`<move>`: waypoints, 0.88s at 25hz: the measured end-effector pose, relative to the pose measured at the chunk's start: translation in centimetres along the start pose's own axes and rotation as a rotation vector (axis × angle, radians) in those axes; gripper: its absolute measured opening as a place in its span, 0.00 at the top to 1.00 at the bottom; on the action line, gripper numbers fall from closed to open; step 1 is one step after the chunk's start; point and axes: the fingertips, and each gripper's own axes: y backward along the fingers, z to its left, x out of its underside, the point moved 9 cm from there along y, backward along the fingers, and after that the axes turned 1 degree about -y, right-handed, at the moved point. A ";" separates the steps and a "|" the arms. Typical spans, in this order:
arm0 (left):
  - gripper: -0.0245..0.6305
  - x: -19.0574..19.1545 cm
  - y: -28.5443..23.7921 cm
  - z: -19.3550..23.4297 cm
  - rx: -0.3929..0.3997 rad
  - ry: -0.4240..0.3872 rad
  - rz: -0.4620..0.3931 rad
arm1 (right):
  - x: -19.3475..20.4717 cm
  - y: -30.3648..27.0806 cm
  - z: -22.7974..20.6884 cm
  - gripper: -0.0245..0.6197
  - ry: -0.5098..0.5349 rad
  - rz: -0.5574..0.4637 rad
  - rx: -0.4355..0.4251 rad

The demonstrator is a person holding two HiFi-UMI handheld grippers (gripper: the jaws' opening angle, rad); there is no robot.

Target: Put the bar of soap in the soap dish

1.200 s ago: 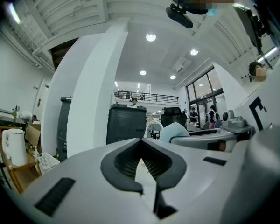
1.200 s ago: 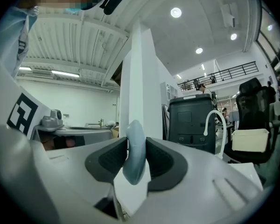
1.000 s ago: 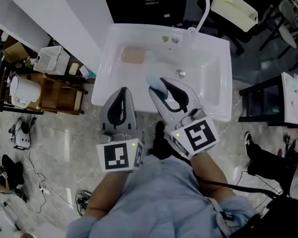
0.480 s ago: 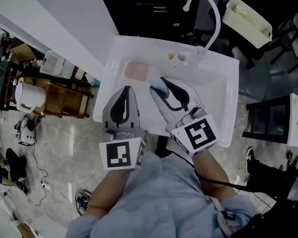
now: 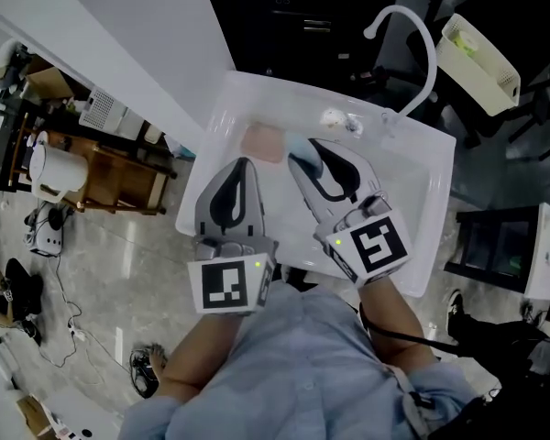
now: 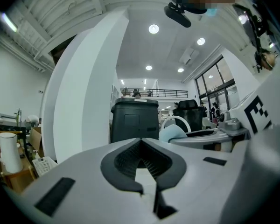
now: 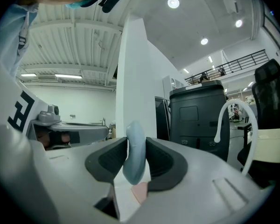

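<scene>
A white sink (image 5: 405, 193) with a curved white faucet (image 5: 414, 27) lies below me. A pink soap dish (image 5: 261, 142) sits at the basin's back left, and a corner of the dish (image 7: 140, 192) shows under the right jaws. My right gripper (image 5: 300, 147) (image 7: 136, 146) is shut on a pale blue bar of soap (image 5: 295, 143) (image 7: 134, 157), held on edge just right of the dish. My left gripper (image 5: 240, 163) (image 6: 141, 141) is shut and empty, level over the sink's front left rim, short of the dish.
A white wall panel runs along the sink's left. Left of it stand a wooden shelf (image 5: 119, 177) and a white kettle (image 5: 48, 168). A cream basket (image 5: 481, 60) hangs at top right, and a dark table (image 5: 495, 246) is at the right. Cables lie on the floor.
Both grippers have moved forward over the sink. The soap in the right gripper now sits right beside the pink dish; the grip has not changed.
</scene>
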 end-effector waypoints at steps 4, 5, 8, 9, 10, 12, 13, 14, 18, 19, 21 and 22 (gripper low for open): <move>0.95 0.7 -1.9 1.5 0.008 0.026 0.007 | 0.6 -2.2 -0.5 0.77 -0.005 0.023 -0.005; 0.95 1.1 -2.4 1.8 0.012 0.032 0.015 | 0.9 -2.7 -0.7 0.77 -0.009 0.033 -0.005; 0.95 2.1 -4.2 3.0 0.023 0.051 0.043 | 2.0 -4.4 -1.4 0.77 -0.019 0.064 -0.008; 0.95 2.5 -4.8 3.5 0.026 0.057 0.056 | 2.4 -5.2 -1.6 0.77 -0.028 0.073 -0.010; 0.95 2.9 -5.4 4.1 0.028 0.064 0.069 | 2.8 -5.9 -1.7 0.77 -0.036 0.084 -0.011; 0.95 3.6 -6.4 5.1 0.030 0.079 0.092 | 3.6 -7.2 -1.9 0.77 -0.047 0.108 -0.010; 0.95 3.8 -6.8 5.6 0.030 0.088 0.103 | 4.0 -7.7 -1.9 0.77 -0.057 0.125 -0.010; 0.95 4.0 -7.2 5.9 0.033 0.093 0.114 | 4.3 -8.2 -2.0 0.77 -0.066 0.144 -0.010; 0.95 5.1 -9.2 6.7 0.073 0.062 0.129 | 6.3 -10.5 -3.0 0.77 -0.080 0.188 -0.006; 0.95 5.6 -9.6 6.9 0.079 0.058 0.136 | 6.9 -11.1 -3.2 0.77 -0.089 0.193 -0.005; 0.95 6.4 -10.3 7.5 0.084 0.066 0.155 | 7.9 -12.1 -3.4 0.77 -0.100 0.207 -0.008; 0.95 6.8 -10.6 7.9 0.084 0.074 0.164 | 8.4 -12.6 -3.4 0.77 -0.104 0.217 -0.008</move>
